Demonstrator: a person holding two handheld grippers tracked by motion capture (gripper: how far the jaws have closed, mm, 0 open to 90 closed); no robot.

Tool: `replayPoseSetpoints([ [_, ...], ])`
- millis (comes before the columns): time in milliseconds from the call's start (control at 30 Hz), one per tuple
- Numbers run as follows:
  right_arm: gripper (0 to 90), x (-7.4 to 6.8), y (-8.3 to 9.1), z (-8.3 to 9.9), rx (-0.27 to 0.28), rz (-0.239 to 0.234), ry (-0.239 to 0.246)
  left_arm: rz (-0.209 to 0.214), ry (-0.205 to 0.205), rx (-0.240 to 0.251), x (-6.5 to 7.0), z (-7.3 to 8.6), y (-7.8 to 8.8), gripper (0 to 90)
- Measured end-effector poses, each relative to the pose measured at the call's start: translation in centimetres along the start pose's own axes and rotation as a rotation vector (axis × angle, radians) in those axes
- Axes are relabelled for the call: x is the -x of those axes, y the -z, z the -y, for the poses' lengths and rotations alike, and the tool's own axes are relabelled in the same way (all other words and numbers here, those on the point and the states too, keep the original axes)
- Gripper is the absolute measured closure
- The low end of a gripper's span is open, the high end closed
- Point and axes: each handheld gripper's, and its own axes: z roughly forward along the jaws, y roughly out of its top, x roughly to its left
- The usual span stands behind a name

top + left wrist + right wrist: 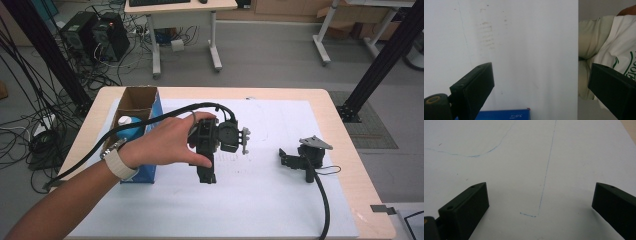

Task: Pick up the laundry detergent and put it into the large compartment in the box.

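Note:
A person's left hand holds my left gripper just above the white sheet near the table's middle, jaws pointing back toward the person. In the left gripper view that gripper stands open, with bare sheet between its fingers. My right gripper lies on the sheet at the right, with no hand on it and its cable trailing to the front edge. The right gripper view shows it open over thin blue pen lines.
An open cardboard box with a blue side stands at the table's left and holds a white-capped bottle. Its blue edge lies close under the left gripper. The person's clothing lies beyond the sheet's edge. The wooden table rim borders the sheet.

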Motion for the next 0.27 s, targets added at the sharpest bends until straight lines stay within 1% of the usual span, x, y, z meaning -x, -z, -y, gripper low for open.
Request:
replayPoseSetpoints([
  [267, 0.3, 0.00, 0.00, 0.00, 0.000, 0.000, 0.000, 0.003, 0.003, 0.004, -0.09, 0.16, 0.05, 7.1],
])
